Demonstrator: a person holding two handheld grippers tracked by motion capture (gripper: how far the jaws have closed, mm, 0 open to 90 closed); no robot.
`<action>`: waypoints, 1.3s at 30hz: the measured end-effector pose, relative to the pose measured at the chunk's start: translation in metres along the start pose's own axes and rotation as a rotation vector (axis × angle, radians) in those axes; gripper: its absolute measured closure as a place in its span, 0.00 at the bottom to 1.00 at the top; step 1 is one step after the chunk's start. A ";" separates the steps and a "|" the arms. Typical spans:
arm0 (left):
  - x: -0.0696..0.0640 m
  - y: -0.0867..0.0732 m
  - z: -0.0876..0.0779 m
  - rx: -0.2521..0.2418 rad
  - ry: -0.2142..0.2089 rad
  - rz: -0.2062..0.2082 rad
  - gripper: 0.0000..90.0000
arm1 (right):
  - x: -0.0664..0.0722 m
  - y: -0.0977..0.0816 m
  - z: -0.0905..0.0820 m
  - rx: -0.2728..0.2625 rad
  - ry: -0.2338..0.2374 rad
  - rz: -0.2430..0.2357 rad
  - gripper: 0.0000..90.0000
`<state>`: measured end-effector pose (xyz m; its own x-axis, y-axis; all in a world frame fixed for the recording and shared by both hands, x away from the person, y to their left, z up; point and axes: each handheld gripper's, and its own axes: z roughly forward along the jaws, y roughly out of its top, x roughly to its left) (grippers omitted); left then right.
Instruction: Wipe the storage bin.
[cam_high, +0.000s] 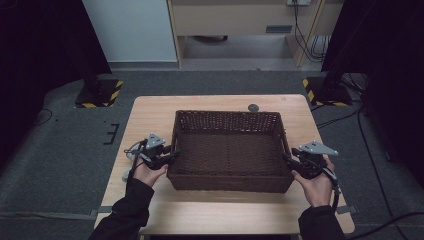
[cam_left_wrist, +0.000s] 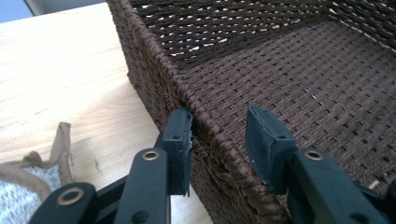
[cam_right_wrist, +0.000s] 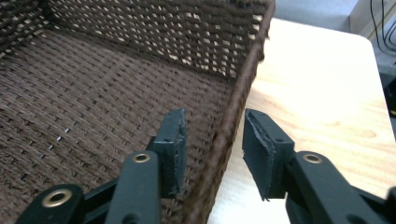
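Note:
A dark brown woven basket (cam_high: 227, 114), shallow and rectangular, sits in the middle of the wooden table (cam_high: 150, 115) with nothing in it. My left gripper (cam_high: 172, 154) is at its left wall. In the left gripper view the jaws of this gripper (cam_left_wrist: 218, 135) straddle the basket rim (cam_left_wrist: 154, 51): one pad lies against the outer side and the other stands off inside. My right gripper (cam_high: 288, 159) is at the right wall. In the right gripper view its jaws (cam_right_wrist: 214, 140) straddle the rim (cam_right_wrist: 252, 60) with a gap on both sides. Both grippers are open.
A small dark round thing (cam_high: 253, 107) lies on the table behind the basket. A beige and white cloth piece (cam_left_wrist: 32, 177) lies by my left hand. Two stand bases with yellow-black stripes (cam_high: 100, 94) (cam_high: 327, 92) flank the table on the grey floor.

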<state>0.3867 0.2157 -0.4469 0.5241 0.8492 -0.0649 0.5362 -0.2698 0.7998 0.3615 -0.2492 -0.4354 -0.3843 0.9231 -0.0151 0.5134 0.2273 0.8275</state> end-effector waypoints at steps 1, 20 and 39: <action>-0.001 0.000 -0.001 0.003 -0.002 0.001 0.67 | 0.000 -0.001 0.000 0.011 -0.004 0.001 0.69; 0.011 0.008 0.008 -0.008 -0.022 -0.011 0.58 | -0.006 0.002 0.010 0.023 -0.023 -0.010 0.82; 0.002 0.010 -0.001 0.008 -0.032 -0.021 0.58 | -0.007 0.000 0.005 0.045 -0.058 0.000 0.87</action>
<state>0.3929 0.2154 -0.4389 0.5338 0.8396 -0.1010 0.5525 -0.2558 0.7933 0.3678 -0.2547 -0.4379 -0.3393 0.9394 -0.0485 0.5482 0.2394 0.8014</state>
